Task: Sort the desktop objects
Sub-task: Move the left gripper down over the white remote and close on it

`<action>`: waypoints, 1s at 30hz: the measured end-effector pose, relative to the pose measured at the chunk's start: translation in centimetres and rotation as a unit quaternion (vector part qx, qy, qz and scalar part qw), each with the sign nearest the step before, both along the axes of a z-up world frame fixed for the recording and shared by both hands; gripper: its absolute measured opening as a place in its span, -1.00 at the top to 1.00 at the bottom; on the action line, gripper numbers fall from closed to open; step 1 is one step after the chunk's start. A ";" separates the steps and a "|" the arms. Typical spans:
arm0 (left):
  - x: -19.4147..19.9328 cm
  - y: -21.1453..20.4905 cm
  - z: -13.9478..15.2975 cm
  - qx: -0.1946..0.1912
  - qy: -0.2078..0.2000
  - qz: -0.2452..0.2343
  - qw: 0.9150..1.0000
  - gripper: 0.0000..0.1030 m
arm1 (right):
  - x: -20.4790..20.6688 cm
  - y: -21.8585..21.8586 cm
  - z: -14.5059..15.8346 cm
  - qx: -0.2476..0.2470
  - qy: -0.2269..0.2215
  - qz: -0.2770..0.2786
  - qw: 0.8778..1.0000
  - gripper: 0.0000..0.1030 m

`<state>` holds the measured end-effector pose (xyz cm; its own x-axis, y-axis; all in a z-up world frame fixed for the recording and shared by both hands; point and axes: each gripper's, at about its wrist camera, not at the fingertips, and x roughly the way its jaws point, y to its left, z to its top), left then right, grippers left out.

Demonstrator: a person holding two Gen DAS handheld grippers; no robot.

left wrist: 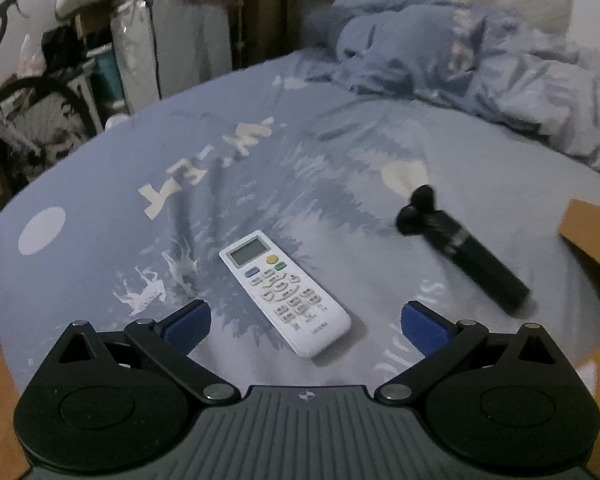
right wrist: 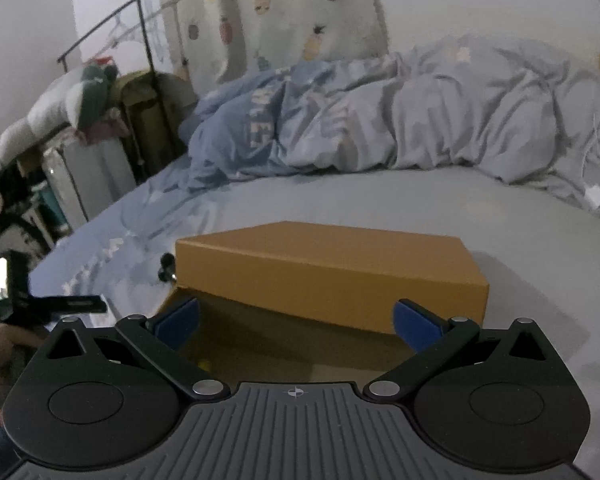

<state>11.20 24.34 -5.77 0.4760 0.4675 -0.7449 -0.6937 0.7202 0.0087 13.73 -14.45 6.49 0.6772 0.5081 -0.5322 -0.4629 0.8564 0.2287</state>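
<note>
On the bed sheet (left wrist: 100,200) the remote control (left wrist: 285,291) lies just ahead of the left gripper (left wrist: 306,322), between its spread fingers, with the shaver (left wrist: 460,246) apart to its right. Right of the shaver sits the cardboard box (right wrist: 332,276), directly before the right gripper (right wrist: 296,322). The bunched duvet (right wrist: 420,112) lies behind them all, across the bed's far side.

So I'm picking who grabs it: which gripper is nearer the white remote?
Left. The left gripper is open right over the white remote, whose near end lies between its fingers. The right gripper faces the cardboard box, no remote in view.
</note>
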 end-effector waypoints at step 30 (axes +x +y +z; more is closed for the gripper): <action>2.2 4.8 -4.6 -0.049 -0.001 0.069 0.996 -0.12 | 1.8 -1.4 -3.6 0.009 0.047 -0.023 0.999 -1.00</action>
<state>13.39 29.13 -10.33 0.4143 0.4537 -0.7890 -0.7862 0.6151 -0.0591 15.49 -15.87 2.87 0.6466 0.4879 -0.5865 -0.3994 0.8715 0.2847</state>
